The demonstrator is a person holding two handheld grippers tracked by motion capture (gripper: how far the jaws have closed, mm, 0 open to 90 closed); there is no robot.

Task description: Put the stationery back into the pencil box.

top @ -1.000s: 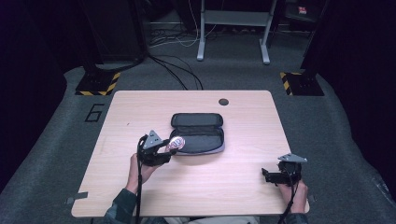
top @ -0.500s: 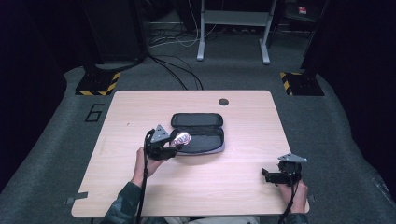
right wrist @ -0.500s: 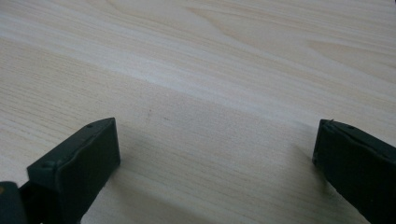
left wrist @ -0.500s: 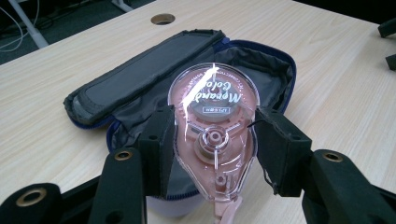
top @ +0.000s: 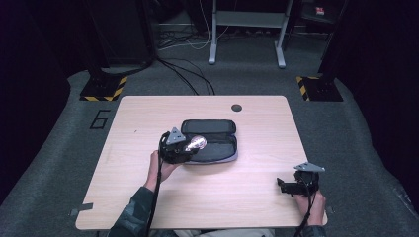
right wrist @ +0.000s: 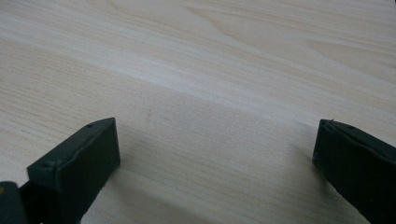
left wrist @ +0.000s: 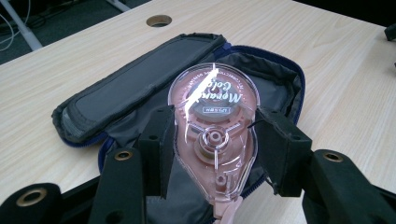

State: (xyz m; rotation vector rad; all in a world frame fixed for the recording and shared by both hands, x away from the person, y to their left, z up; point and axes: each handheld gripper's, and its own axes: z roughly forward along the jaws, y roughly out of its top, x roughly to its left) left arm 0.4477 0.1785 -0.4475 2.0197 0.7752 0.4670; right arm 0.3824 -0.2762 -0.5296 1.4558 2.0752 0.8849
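The left gripper point(left wrist: 212, 154) is holding a clear pink tape dispenser point(left wrist: 214, 135) flat between its jaws, over the open black case point(left wrist: 116, 93) that is lying mid-table; in the high view the dispenser point(top: 195, 143) is hanging above the case's near, left part point(top: 217, 153). The left jaw is pressing on the dispenser's side, while a slim gap seems to be showing at the right jaw, so the hold may be loosening; I cannot tell for sure. The step in hand looks like laying the dispenser into the case. To do it well, the hand should be going low until the dispenser is lying on the lining, clear of the zip edge and the raised lid, before spreading the jaws. The right gripper point(top: 296, 183) is resting well apart near the table's point(top: 148, 113) right front corner, its jaws wide and holding nothing over bare wood point(right wrist: 210, 84).
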